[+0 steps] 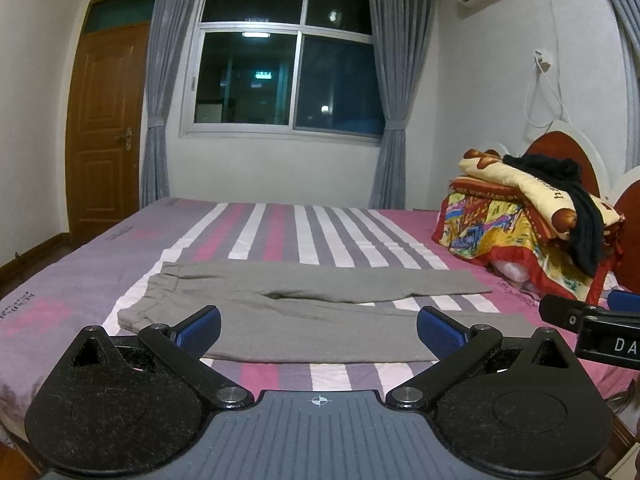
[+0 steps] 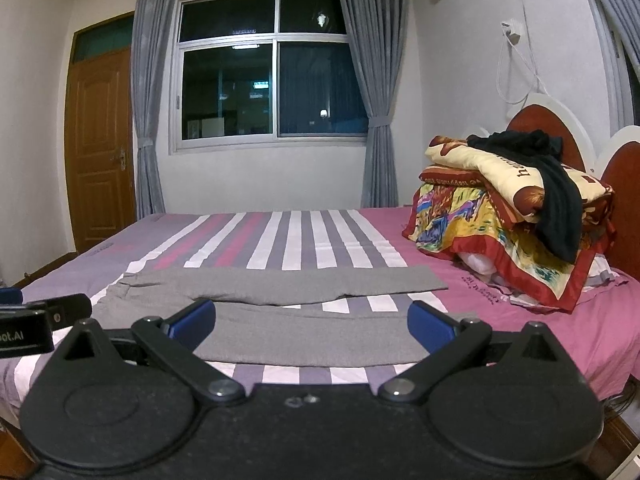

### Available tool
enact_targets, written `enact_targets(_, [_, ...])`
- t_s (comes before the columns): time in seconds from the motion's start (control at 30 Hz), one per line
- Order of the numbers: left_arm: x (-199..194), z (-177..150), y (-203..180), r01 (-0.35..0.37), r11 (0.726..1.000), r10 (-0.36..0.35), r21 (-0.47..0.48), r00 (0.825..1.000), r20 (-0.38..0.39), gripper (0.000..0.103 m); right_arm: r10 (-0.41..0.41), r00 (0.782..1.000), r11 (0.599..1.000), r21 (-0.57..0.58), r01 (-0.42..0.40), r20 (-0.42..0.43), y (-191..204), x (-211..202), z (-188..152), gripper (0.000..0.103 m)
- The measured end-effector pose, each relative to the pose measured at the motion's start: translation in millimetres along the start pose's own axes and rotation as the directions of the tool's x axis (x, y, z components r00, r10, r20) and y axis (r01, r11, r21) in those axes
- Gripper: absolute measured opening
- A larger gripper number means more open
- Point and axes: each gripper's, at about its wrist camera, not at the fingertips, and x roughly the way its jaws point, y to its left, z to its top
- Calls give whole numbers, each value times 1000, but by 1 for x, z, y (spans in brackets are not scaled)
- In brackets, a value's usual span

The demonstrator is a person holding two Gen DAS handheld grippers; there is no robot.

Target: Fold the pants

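The grey pants (image 1: pixel 304 312) lie flat on the striped bed (image 1: pixel 80 280), across the lower middle of both views, unfolded. Their long axis runs left to right in the frame: the elastic waistband (image 1: pixel 140 300) sits at the left end, and the two legs stretch toward the right, splitting apart near the middle so that a wedge of sheet shows between them. The near leg lies just beyond the tongs; the far leg ends at its cuff (image 1: pixel 476 286) right of centre.

The left tongs (image 1: pixel 318 330) hover spread wide over the near edge, holding nothing; the right tongs (image 2: pixel 312 326) are likewise spread and empty, beside them.

The step in hand looks like the first fold, one leg onto the other. It would go best with one pinch at the near waistband corner and one at the near cuff, both lifted together so the seams meet squarely.

A pile of bright quilts (image 1: pixel 520 220) sits at the right, well apart.
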Motion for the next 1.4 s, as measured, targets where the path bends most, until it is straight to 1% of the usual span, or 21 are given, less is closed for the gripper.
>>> enact_targets(0.63, [2, -2, -3, -5, 1000, 5, 4, 1000, -3, 103, 12, 1000, 1000, -1, -12, -8, 2, 1, -3, 103])
enact_targets(0.67, [2, -2, -2, 1, 1000, -1, 1, 1000, -4, 103, 23, 1000, 1000, -8, -23, -7, 3, 2, -2, 103])
enact_targets(0.7, [3, -1, -1, 23, 1000, -23, -8, 1000, -6, 103, 40, 999, 999, -17, -40, 1, 2, 3, -2, 103])
enact_targets(0.77, [9, 3, 7, 76, 996, -76, -47, 997, 7, 103, 97, 994, 994, -53, -95, 48, -2, 5, 6, 103])
enact_targets(0.8, [14, 7, 11, 89, 994, -89, -61, 996, 17, 103, 124, 990, 990, -79, -118, 74, -4, 8, 11, 103])
enact_targets(0.83, [21, 12, 14, 86, 995, -85, -58, 996, 21, 103, 140, 986, 986, -105, -131, 93, -8, 13, 18, 103])
enact_targets(0.9, [37, 23, 22, 73, 997, -72, -39, 997, 29, 103, 137, 982, 984, -130, -120, 130, -17, 29, 34, 103])
enact_targets(0.97, [56, 35, 32, 76, 997, -75, -34, 997, 24, 103, 125, 983, 988, -103, -112, 131, -30, 52, 50, 103])
enact_targets(1.0, [68, 40, 37, 73, 997, -72, -36, 997, 14, 103, 106, 986, 992, -86, -96, 128, -37, 63, 58, 103])
enact_targets(1.03, [79, 45, 42, 61, 998, -60, -26, 998, 6, 103, 83, 989, 995, -74, -74, 126, -43, 74, 64, 103])
enact_targets(1.07, [89, 50, 45, 33, 999, -33, -19, 999, 1, 103, 68, 991, 996, -65, -60, 120, -48, 86, 71, 103])
enact_targets(1.1, [100, 54, 51, -5, 1000, 5, -9, 1000, 0, 103, 71, 991, 996, -57, -66, 110, -52, 96, 77, 103])
enact_targets(1.13, [109, 58, 57, -12, 1000, 12, 4, 1000, -1, 103, 93, 991, 995, -55, -88, 98, -55, 107, 83, 103])
enact_targets(1.17, [121, 62, 64, -16, 1000, 16, 27, 1000, -11, 103, 97, 991, 994, -57, -92, 89, -57, 116, 87, 103])
enact_targets(1.2, [132, 66, 72, -18, 999, 19, 38, 1000, -24, 103, 101, 992, 993, -61, -96, 81, -60, 125, 90, 103])
enact_targets(1.23, [144, 70, 81, 0, 999, 1, 42, 1000, -31, 103, 120, 990, 991, -65, -115, 75, -61, 133, 91, 103])
enact_targets(1.27, [155, 73, 92, 33, 999, -32, 34, 999, -31, 103, 132, 989, 989, -71, -128, 66, -61, 145, 95, 103])
enact_targets(1.3, [169, 76, 104, 46, 999, -45, 24, 998, -44, 103, 134, 989, 989, -77, -129, 60, -60, 156, 97, 103])
enact_targets(1.4, [217, 79, 136, 6, 999, -1, 48, 994, -105, 103, 160, 987, 981, -114, -155, 33, -53, 197, 104, 103])
